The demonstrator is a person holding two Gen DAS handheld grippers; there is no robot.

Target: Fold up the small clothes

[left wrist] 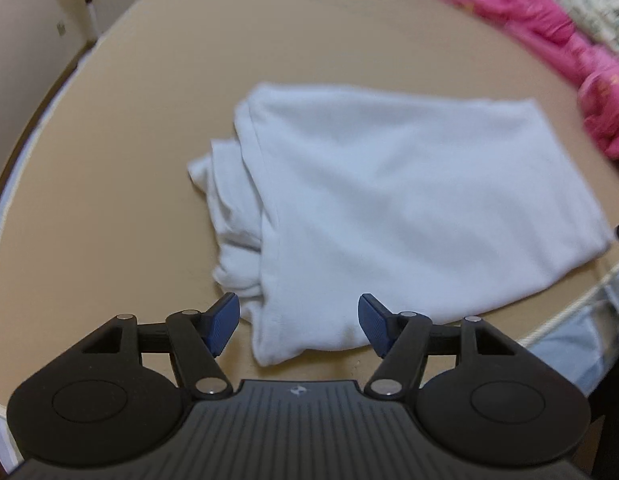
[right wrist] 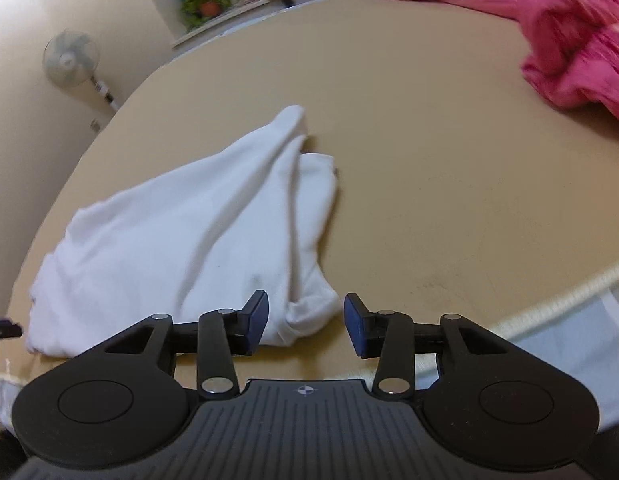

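Note:
A white garment (left wrist: 389,200) lies partly folded on a tan surface (left wrist: 189,60), with bunched folds along its left side. My left gripper (left wrist: 299,322) is open, its blue pads on either side of the garment's near corner, just above it. In the right wrist view the same white garment (right wrist: 181,240) lies spread to the left, with a sleeve pointing away. My right gripper (right wrist: 305,320) is open around the garment's near right corner. Neither gripper holds cloth.
A heap of pink clothes (left wrist: 549,28) lies at the far right, also in the right wrist view (right wrist: 569,28). The surface's corded edge (right wrist: 549,296) runs near right. A standing fan (right wrist: 71,58) and a potted plant (right wrist: 205,4) stand beyond the far edge.

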